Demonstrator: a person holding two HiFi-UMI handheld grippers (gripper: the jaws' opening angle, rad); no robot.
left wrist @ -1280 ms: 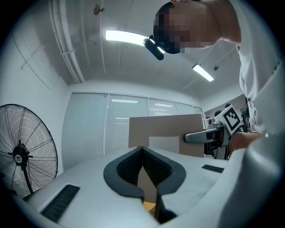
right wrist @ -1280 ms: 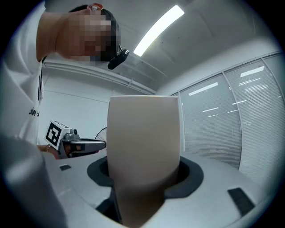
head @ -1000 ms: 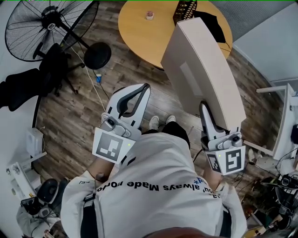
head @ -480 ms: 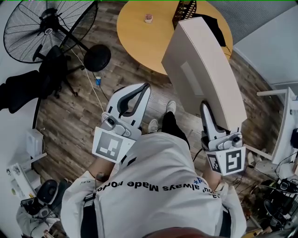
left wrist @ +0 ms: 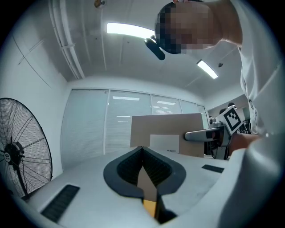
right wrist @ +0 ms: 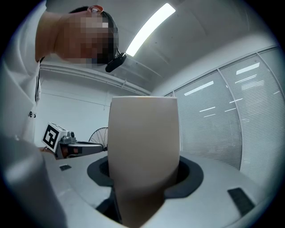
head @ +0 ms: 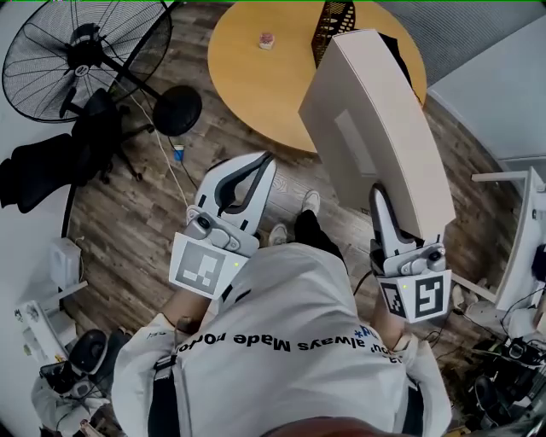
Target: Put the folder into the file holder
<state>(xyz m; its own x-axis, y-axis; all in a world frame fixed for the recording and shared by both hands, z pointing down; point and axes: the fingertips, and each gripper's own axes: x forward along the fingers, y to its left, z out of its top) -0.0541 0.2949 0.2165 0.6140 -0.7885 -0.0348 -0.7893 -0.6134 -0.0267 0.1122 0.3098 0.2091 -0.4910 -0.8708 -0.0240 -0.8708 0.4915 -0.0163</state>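
A large beige folder (head: 375,128) stands up from my right gripper (head: 381,203), which is shut on its lower edge. In the right gripper view the folder (right wrist: 143,133) fills the space between the jaws of the right gripper (right wrist: 143,178). My left gripper (head: 258,164) is held level at the left, shut with nothing in it; its tips meet in the left gripper view (left wrist: 142,149), where the folder (left wrist: 171,129) shows beyond them. The black mesh file holder (head: 334,21) stands on the round wooden table (head: 256,77), ahead of the folder's top and partly hidden by it.
A small pale object (head: 266,40) lies on the table. A standing fan (head: 81,55) and a black chair (head: 51,166) are at the left on the wooden floor. White furniture (head: 520,239) with cables stands at the right. The person's feet (head: 294,218) show below.
The person has stepped toward the round table, so the table and fan have slid down in the head view. Both grippers keep their pose, the folder still in the right one.
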